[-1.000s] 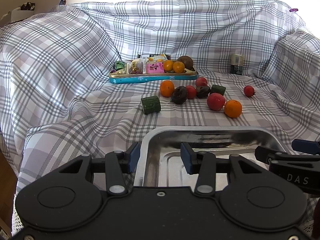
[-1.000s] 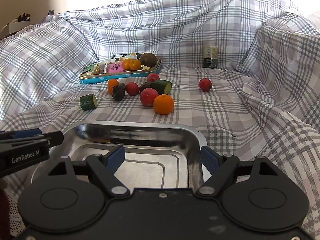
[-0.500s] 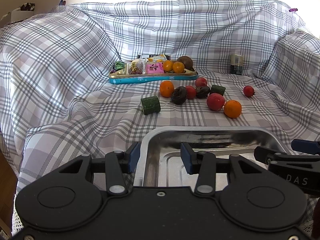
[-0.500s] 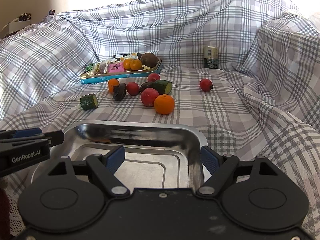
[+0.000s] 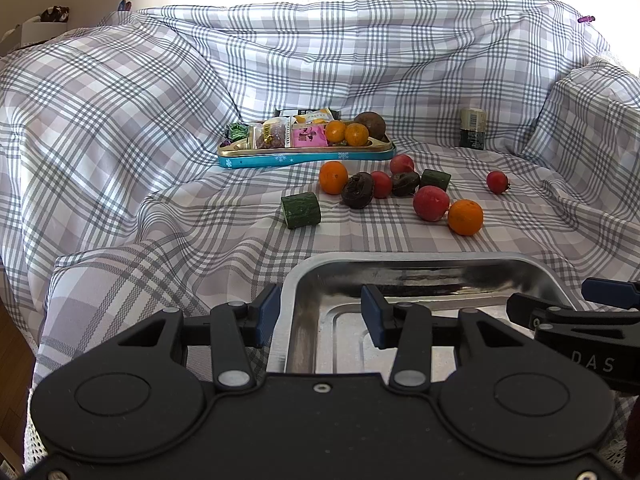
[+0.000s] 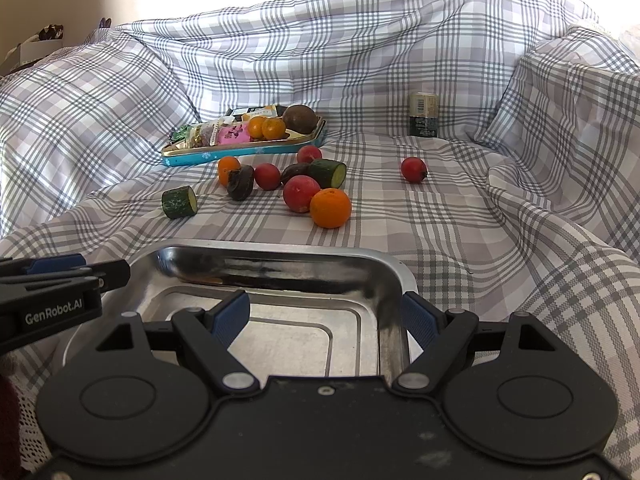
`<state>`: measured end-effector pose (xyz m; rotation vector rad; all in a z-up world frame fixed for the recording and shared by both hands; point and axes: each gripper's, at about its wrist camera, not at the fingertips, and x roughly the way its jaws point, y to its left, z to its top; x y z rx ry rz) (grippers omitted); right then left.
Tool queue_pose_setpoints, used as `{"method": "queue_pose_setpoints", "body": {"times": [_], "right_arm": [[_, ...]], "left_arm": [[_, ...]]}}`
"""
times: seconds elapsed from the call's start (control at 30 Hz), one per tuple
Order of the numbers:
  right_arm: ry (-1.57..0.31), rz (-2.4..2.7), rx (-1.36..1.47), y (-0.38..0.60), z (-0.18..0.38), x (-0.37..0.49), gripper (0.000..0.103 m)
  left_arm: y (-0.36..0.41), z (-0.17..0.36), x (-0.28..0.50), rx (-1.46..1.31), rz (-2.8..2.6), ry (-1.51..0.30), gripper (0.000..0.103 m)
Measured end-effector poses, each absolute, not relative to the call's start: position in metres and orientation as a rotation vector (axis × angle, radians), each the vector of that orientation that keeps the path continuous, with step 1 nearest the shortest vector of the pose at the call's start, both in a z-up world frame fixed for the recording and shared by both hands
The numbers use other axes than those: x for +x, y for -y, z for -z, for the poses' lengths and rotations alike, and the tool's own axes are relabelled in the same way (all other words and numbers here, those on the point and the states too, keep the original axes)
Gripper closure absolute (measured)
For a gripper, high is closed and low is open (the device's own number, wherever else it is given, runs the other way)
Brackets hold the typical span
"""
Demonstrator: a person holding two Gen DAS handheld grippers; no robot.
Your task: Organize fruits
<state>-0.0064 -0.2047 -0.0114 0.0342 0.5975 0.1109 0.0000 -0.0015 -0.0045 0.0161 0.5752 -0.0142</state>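
A bare steel tray [image 5: 420,258] lies on the checked cloth right in front of me. My left gripper [image 5: 320,314] is open, its jaws on either side of the tray's left wall without pressing it. My right gripper [image 6: 324,314] is open wide astride the tray's right wall [image 6: 394,300]. Beyond the tray lie loose fruits: an orange [image 5: 465,217] beside a red fruit [image 5: 431,203], a cucumber piece [image 5: 301,210], a second orange [image 5: 333,172], dark shrivelled fruits [image 5: 357,189], a second cucumber piece [image 5: 435,179] and a lone red fruit [image 5: 497,181].
A blue tin [image 5: 306,156] at the back holds snack packets, two small oranges and a brown fruit. A small dark jar [image 5: 472,133] stands at the back right. The cloth rises in folds on the left, the back and the right.
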Motion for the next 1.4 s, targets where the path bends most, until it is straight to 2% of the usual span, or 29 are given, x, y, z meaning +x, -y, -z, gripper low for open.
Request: {"method": "queue_pose_setpoints", "body": {"times": [0.97,1.4], "right_arm": [[-0.593,-0.107,0.024,0.1978,0.0107,-0.0069,0.017],[-0.528,-0.039,0.003,0.2025,0.0063,-0.0112,0.018]], "left_arm": [[0.0026,0.0041,-0.0008,0.017,0.015,-0.576,0.051],[0.0065,0.0005,-0.003,0.043,0.025,-0.565,0.051]]}}
